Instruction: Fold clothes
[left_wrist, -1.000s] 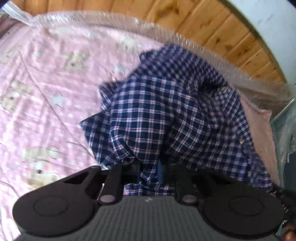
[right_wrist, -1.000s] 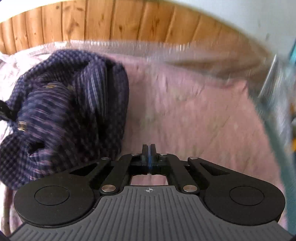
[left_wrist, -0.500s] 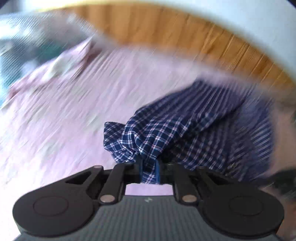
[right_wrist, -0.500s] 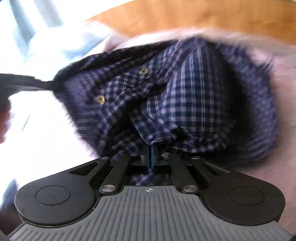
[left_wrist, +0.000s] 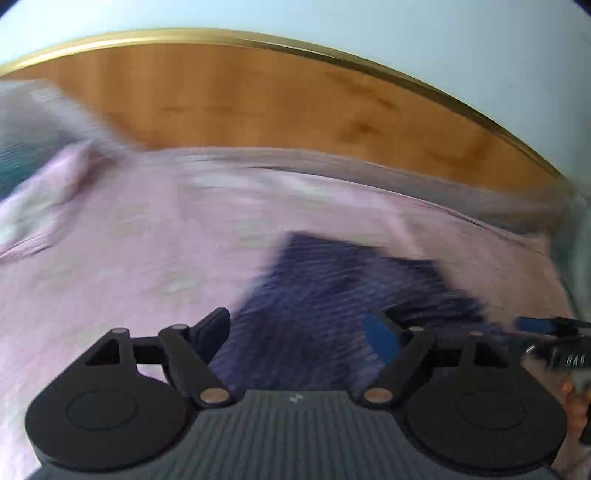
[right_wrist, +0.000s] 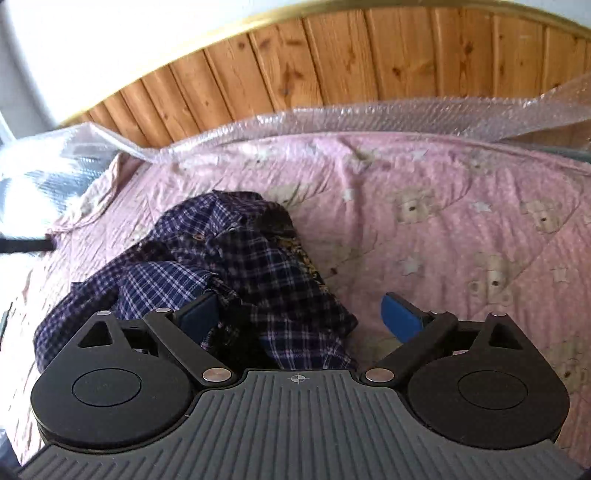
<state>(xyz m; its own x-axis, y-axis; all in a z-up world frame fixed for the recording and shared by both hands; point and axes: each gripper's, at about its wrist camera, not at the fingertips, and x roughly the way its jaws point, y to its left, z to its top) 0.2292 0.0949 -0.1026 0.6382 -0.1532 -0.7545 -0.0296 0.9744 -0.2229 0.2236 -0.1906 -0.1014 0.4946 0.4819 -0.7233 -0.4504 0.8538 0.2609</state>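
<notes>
- Your left gripper (left_wrist: 297, 334): jaws spread wide, nothing between them.
- Your right gripper (right_wrist: 300, 314): jaws spread, released.
- Crumpled navy-and-white checked shirt (right_wrist: 221, 273) lies heaped on the pink bear-print bedspread (right_wrist: 461, 221), toward its left edge, below the wooden headboard (right_wrist: 332, 59).

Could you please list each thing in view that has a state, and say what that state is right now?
Plaid shirt: crumpled in a heap on the quilt, unfolded, not gripped.
Left gripper: fingers spread open, empty, over the shirt.
Right gripper: fingers spread open, empty, over the shirt's near edge.
Pink quilt: spread over the bed, wrinkled.
Bubble wrap: rumpled along the headboard.
</notes>
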